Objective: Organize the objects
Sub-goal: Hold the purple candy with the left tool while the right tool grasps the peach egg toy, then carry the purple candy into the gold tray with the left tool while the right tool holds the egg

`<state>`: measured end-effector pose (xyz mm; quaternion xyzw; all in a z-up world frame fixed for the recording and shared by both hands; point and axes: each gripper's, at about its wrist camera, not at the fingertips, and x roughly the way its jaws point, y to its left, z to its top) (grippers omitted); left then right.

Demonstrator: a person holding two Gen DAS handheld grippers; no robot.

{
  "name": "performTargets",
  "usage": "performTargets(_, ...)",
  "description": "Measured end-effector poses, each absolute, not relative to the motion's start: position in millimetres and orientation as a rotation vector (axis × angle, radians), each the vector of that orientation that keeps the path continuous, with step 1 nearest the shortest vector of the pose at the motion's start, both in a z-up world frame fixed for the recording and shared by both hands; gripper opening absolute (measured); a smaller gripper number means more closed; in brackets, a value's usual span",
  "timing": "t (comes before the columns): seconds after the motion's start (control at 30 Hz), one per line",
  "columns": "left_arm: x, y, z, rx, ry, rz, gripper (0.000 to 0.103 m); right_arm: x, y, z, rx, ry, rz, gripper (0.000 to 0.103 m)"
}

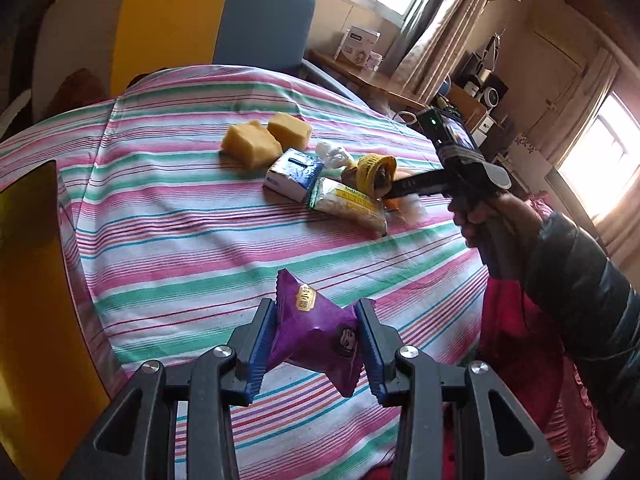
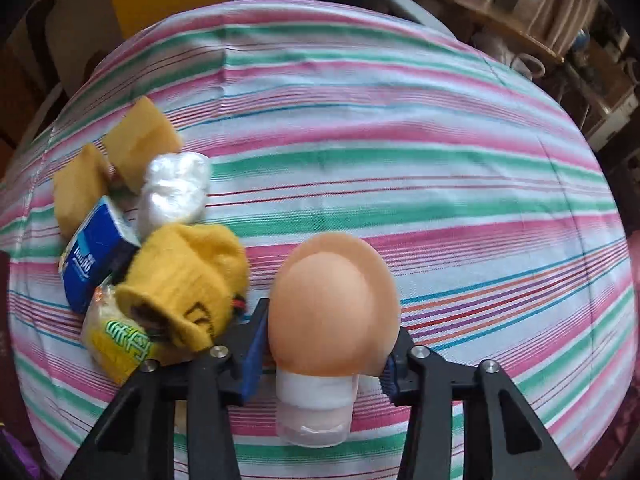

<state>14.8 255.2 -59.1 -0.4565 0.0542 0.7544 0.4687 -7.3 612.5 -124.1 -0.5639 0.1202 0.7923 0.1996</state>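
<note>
My left gripper [image 1: 316, 320] is shut on a purple snack packet [image 1: 312, 332] and holds it just above the striped cloth [image 1: 180, 220] near its front edge. My right gripper [image 2: 326, 320] is shut on an orange squeeze bottle [image 2: 330, 300] with a white cap, cap toward the camera; in the left wrist view the right gripper [image 1: 390, 192] sits at the right end of a cluster. The cluster holds two yellow sponges [image 1: 250, 144], a blue tissue pack [image 1: 294, 174], a white plastic wad [image 1: 334, 154], a yellow knitted item [image 1: 374, 170] and a yellow-green snack pack [image 1: 350, 204].
A yellow, grey and blue chair back [image 1: 176, 20] stands behind the table. A wooden shelf [image 1: 360, 72] with a box and clutter lies at the back right. A yellow panel [image 1: 36, 280] is at the left. The person's dark sleeve [image 1: 580, 300] is at the right.
</note>
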Motion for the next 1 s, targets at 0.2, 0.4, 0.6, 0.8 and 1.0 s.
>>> performTargets(0.2, 16.5, 242.4, -52.0, -1.098, 0.110, 1.869, 0.040, 16.6, 601.1, -113.7, -1.505, 0.252, 2.148, 0.042)
performTargets(0.4, 17.9, 227.1, -41.9, -1.068, 0.075, 1.898, 0.040, 50.0, 593.1, -66.4, -1.309, 0.297, 2.195, 0.042)
performTargets(0.6, 18.8, 209.0, -32.5, -1.043, 0.055, 1.939, 0.040, 41.6, 514.7, -38.3, -1.288, 0.316, 2.514, 0.042)
performTargets(0.8, 11.4, 175.6, -28.0, -1.051, 0.034, 2.033, 0.040, 9.5, 420.6, -73.2, -1.514, 0.215, 2.723, 0.043)
performTargets(1.0, -9.0, 104.4, -23.0, -1.097, -0.042, 2.224, 0.040, -1.0, 394.0, -128.5, -1.681, 0.132, 2.721, 0.042)
